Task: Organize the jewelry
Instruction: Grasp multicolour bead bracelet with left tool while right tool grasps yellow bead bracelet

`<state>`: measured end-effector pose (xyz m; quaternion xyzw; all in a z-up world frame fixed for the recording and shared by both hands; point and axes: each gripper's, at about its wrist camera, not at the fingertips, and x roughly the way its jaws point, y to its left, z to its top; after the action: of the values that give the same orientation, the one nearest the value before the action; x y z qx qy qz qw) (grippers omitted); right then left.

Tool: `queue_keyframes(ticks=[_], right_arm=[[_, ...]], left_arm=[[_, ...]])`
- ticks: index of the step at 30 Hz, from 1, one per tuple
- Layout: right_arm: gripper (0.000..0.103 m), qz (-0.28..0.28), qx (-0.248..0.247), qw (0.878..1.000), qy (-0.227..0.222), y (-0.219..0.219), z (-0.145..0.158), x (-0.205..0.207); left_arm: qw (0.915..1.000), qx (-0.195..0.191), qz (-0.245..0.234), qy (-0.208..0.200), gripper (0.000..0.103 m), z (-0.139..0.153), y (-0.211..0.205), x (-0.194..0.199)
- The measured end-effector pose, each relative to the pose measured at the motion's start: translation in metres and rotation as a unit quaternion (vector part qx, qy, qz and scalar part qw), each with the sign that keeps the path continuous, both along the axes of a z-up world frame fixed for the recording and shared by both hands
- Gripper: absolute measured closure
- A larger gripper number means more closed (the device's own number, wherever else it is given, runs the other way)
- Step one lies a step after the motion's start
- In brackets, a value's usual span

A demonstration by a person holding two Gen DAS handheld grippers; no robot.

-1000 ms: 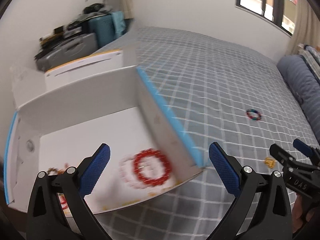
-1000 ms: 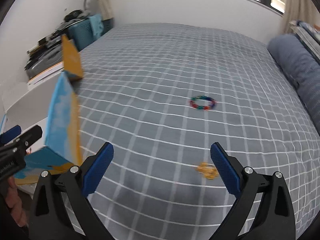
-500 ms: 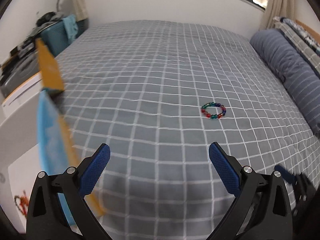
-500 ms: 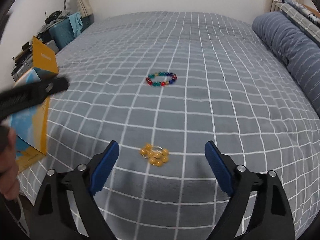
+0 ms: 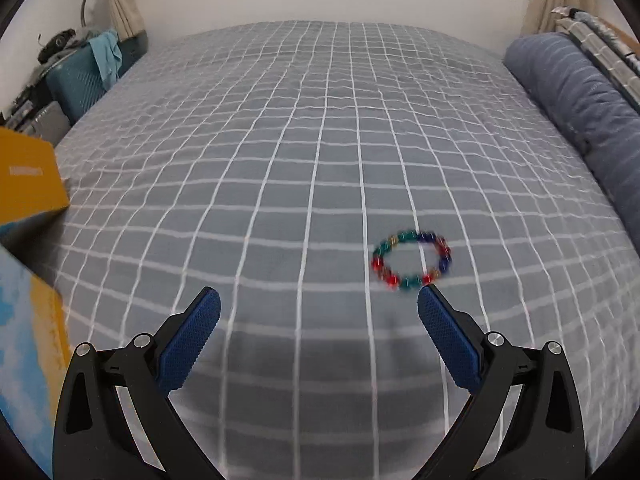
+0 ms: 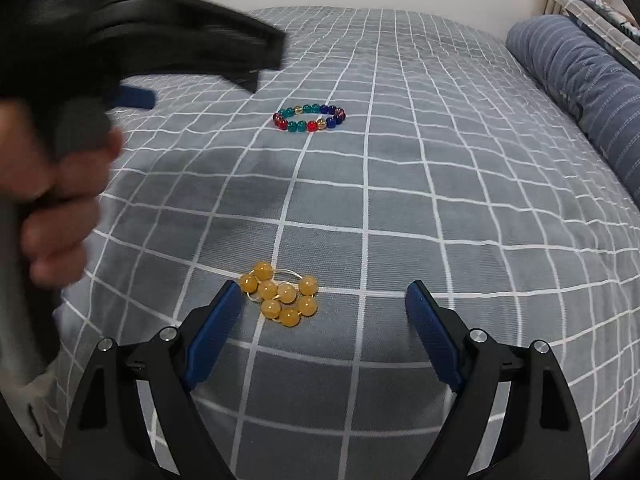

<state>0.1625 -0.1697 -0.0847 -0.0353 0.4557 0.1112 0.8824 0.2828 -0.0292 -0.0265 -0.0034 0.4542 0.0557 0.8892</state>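
A multicoloured bead bracelet (image 5: 412, 258) lies flat on the grey checked bedspread (image 5: 320, 140). My left gripper (image 5: 318, 300) hovers open just short of it, with its right fingertip near the bracelet's close edge. A bunched yellow bead bracelet (image 6: 280, 296) lies nearer the bed's front. My right gripper (image 6: 324, 292) is open above it, and the beads sit between the jaws, close to the left finger (image 6: 218, 328). The multicoloured bracelet (image 6: 310, 118) shows farther back in the right wrist view. A hand (image 6: 60, 200) holds the blurred black left tool at the upper left there.
A yellow and blue cardboard box (image 5: 28, 184) stands at the bed's left edge. A blue striped bolster (image 5: 580, 100) runs along the right side. A teal suitcase (image 5: 80, 80) and clutter stand beyond the bed's far left corner.
The left gripper swung away from the white box interior and across the bed to the multicoloured bracelet. The right gripper sank toward the yellow beads and its jaws narrowed a little.
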Motion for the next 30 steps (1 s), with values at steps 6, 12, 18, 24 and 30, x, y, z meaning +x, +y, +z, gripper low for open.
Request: queue_keyframes(ticks=[6,12,18,24,30], right_arm=[[0.022,-0.003,0.007,1.000,-0.006,0.000,-0.003,0.002],[0.022,-0.002,-0.002,1.000,-0.014,0.004,-0.008,0.001],[0.040,-0.001,0.002,1.000,-0.021,0.006,-0.008,-0.004],[0.064,0.006,0.005,1.000,-0.025,0.008,-0.006,-0.008],[0.094,0.006,0.000,1.000,-0.023,0.009,-0.003,-0.009]], left_arm=[[0.9999,-0.001,0.007,0.015,0.006,-0.027,-0.012,0.045],[0.9992,-0.019,0.018,0.032,0.006,-0.056,-0.011,0.068],[0.9997,-0.016,0.003,0.020,0.024,-0.059,-0.018,0.066],[0.9998,-0.010,-0.007,0.017,0.086,-0.053,-0.020,0.059],[0.9992,-0.020,-0.020,0.027,0.094,-0.047,-0.018,0.053]])
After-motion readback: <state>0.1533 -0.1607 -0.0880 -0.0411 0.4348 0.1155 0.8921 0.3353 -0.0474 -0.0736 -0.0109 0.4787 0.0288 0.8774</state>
